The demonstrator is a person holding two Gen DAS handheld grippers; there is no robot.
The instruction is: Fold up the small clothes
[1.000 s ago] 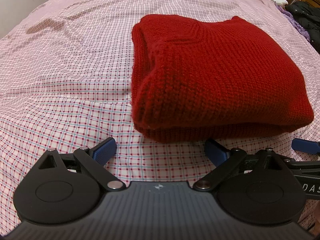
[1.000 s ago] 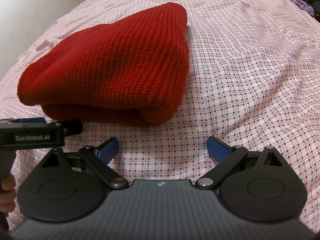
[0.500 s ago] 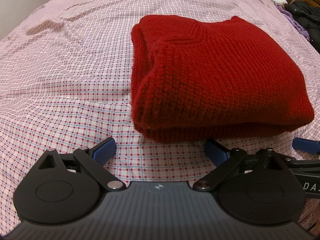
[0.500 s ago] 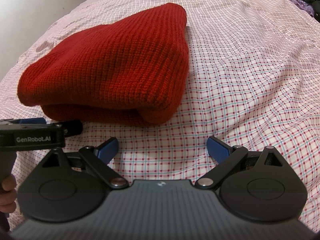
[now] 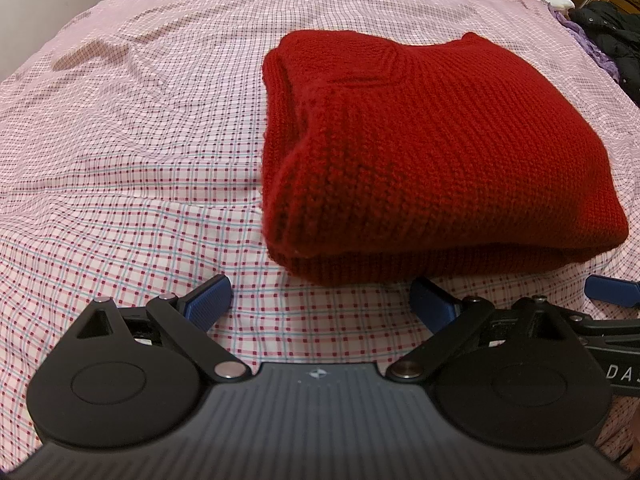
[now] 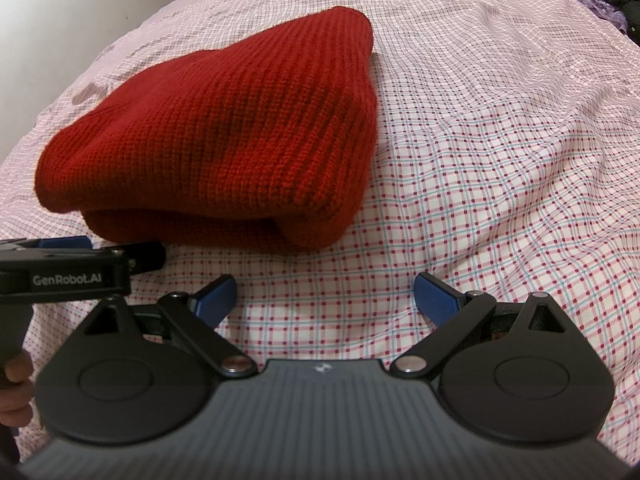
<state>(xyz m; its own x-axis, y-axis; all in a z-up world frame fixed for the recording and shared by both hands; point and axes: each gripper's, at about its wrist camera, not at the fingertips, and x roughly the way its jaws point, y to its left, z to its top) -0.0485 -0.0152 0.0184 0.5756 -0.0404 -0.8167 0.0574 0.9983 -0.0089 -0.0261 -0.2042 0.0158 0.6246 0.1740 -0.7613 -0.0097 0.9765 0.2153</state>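
Grippers, two, hand-held: left gripper (image 5: 320, 302) and right gripper (image 6: 325, 300), both with jaws spread wide, holding nothing, hovering low side by side just short of the near edge of the sweater. Bed sheet (image 5: 120, 168), pink check, rumpled, bearing all items. Sweater (image 5: 420, 152), red knit, folded into a thick compact bundle, lying in mid-bed. Change over the last second: none visible; bundle and grippers unmoved, which suggests this fold is complete. Dark clothes (image 5: 612, 36), far right edge, well apart. Fingers (image 6: 14, 376) of the person's hand on the left gripper's handle
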